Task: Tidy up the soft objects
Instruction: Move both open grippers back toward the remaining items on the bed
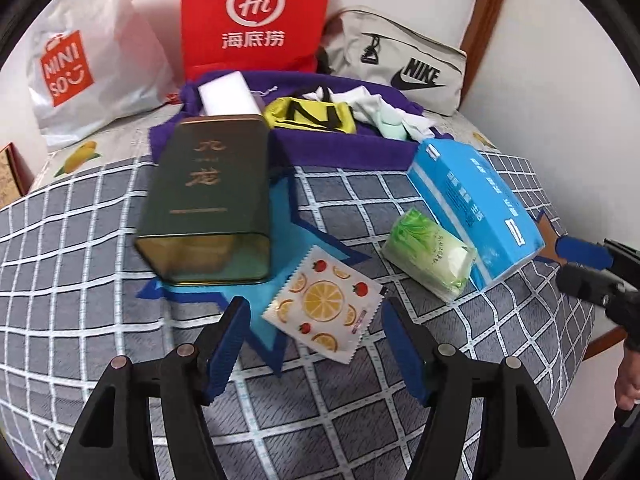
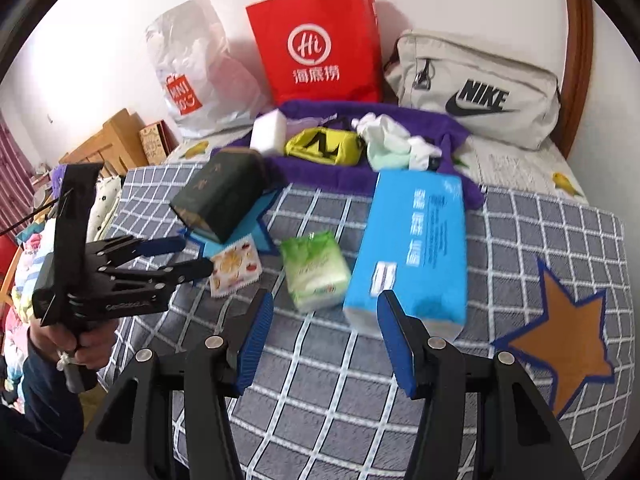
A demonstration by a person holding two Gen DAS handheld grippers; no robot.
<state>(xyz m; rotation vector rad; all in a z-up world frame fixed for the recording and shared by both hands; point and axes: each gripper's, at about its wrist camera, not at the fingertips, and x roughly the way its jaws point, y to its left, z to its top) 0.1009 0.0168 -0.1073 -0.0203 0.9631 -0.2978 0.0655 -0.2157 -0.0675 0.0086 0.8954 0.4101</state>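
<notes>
On the checked blanket [image 1: 80, 280] lie a fruit-print packet [image 1: 324, 300], a green tissue pack [image 1: 430, 254] and a blue tissue box [image 1: 476, 208]. My left gripper [image 1: 315, 308] hovers just short of the packet, open, with nothing gripped. In the right wrist view my right gripper [image 2: 325, 300] stands open in front of the green tissue pack [image 2: 316, 272] and the blue box [image 2: 416, 248], touching neither. The left gripper [image 2: 196, 256] shows there beside the packet [image 2: 236, 266]. A purple towel [image 1: 340, 152] behind carries a yellow pouch [image 1: 308, 118], a white sponge block [image 1: 224, 92] and crumpled pale cloths [image 1: 384, 116].
A dark green tin [image 1: 208, 200] lies on its side left of the packet. Against the wall stand a white Miniso bag [image 1: 92, 68], a red paper bag [image 1: 256, 16] and a grey Nike bag [image 1: 400, 64]. The bed edge drops off at the right [image 1: 592, 320].
</notes>
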